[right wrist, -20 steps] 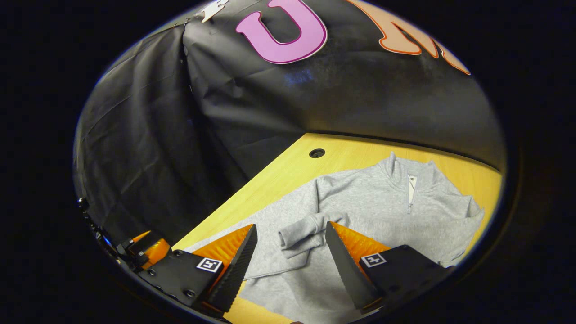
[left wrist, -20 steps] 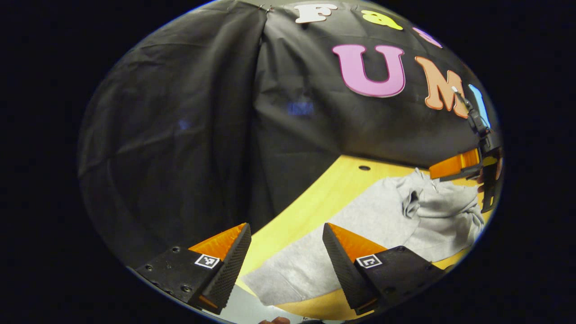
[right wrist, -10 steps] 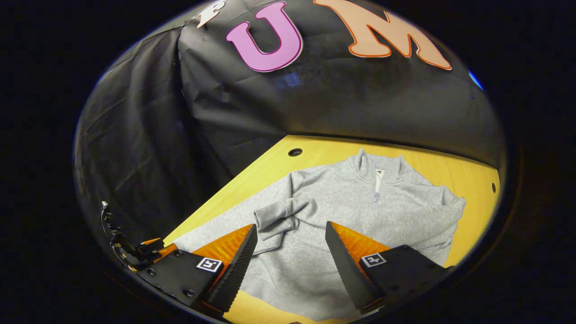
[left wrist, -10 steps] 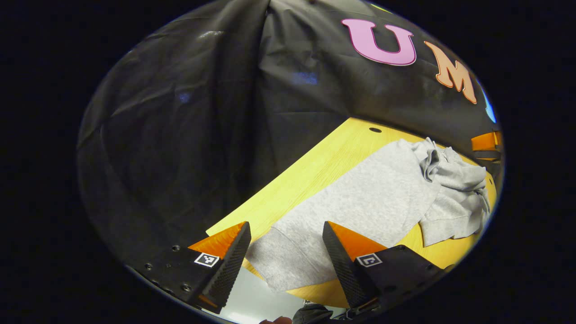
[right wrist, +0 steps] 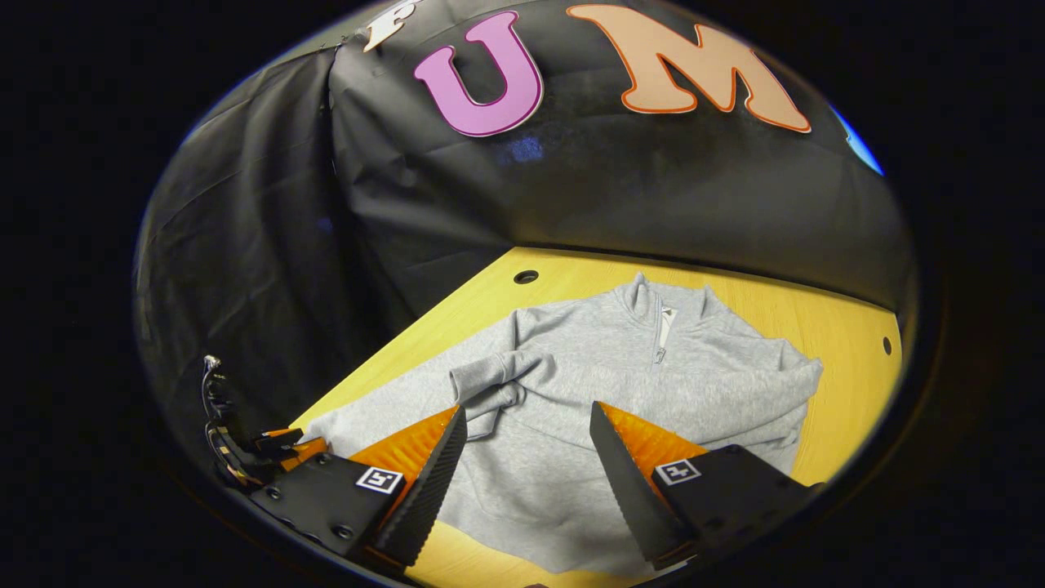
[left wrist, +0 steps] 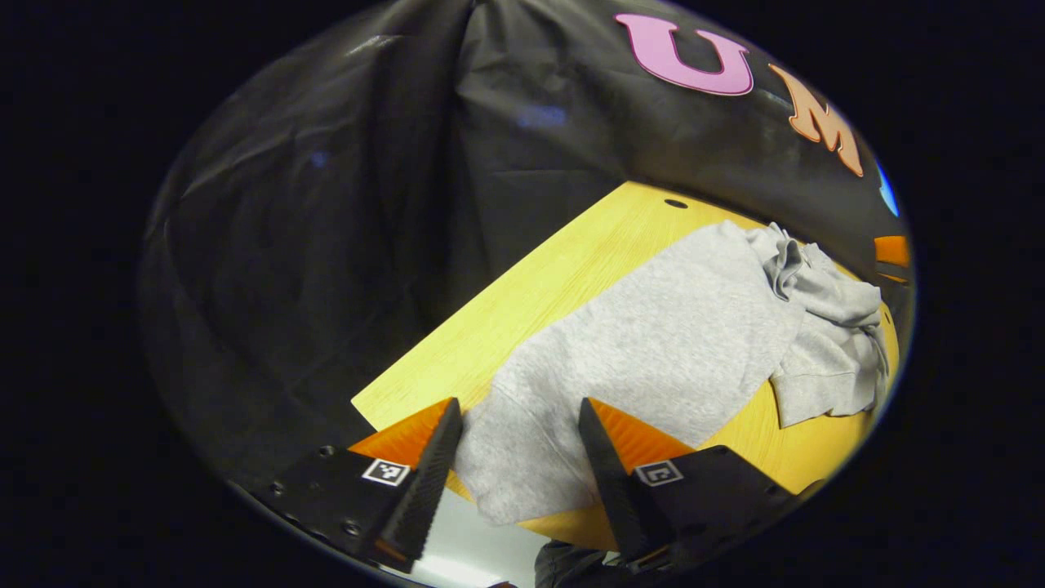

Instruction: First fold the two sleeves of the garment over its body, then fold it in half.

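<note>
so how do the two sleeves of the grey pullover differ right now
In the right gripper view, the left-hand sleeve is folded across the chest, its cuff bunched in a lump; the right-hand sleeve is tucked along the body's edge, lying flatter. Both are grey and rest on the pullover.

Each gripper is built alike. The left gripper (left wrist: 516,457) has two wedge-shaped fingers tapering to points, their inner faces finely ribbed, set on black angular mounts. Each mount carries a small square black-and-white marker and round screw heads. The right gripper (right wrist: 522,461) shows the same ribbed wedges, markers and screws on black blocks.
</note>
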Demonstrator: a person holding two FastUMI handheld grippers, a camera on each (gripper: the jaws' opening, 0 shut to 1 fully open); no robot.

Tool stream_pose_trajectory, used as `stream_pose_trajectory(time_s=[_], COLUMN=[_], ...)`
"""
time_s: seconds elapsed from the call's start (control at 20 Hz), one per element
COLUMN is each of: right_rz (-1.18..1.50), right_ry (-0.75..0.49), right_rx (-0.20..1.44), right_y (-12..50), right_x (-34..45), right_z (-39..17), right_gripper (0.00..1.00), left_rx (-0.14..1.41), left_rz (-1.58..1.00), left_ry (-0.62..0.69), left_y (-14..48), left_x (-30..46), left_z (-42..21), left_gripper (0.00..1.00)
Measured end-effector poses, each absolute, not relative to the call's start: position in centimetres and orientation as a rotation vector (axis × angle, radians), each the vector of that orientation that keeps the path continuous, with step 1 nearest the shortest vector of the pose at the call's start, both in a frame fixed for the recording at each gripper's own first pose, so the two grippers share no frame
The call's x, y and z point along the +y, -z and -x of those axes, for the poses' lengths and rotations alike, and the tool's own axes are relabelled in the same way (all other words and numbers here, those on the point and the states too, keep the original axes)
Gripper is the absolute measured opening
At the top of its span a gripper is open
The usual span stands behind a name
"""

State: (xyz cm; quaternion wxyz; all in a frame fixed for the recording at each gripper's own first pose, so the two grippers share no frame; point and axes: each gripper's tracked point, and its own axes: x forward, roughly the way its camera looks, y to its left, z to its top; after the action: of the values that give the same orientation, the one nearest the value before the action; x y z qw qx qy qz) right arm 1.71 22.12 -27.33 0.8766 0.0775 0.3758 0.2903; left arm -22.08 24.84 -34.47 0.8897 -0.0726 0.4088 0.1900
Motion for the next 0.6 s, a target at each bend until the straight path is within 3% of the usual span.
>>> stream_pose_trajectory(time_s=[0.15,0.25,0.3,0.6], right_rz=[-0.169,-0.171,-0.169,-0.188], right_ry=[-0.606,-0.602,-0.599,-0.548], right_rx=[0.786,0.783,0.779,0.772], right_y=[27.3,27.3,27.3,27.1], right_x=[21.6,20.9,20.6,17.0], right_z=[-1.3,-0.9,-0.7,0.5], right_gripper=[0.96,0.96,0.96,0.96], left_rx=[0.866,0.914,0.947,0.888], left_rz=[0.129,0.102,0.105,0.158], left_ry=[-0.35,-0.36,-0.365,-0.363], left_y=[34.6,34.6,34.6,30.8], left_x=[23.8,23.7,23.6,24.0], left_z=[21.2,20.9,20.8,17.0], left_gripper=[0.55,0.14,0.03,0.0])
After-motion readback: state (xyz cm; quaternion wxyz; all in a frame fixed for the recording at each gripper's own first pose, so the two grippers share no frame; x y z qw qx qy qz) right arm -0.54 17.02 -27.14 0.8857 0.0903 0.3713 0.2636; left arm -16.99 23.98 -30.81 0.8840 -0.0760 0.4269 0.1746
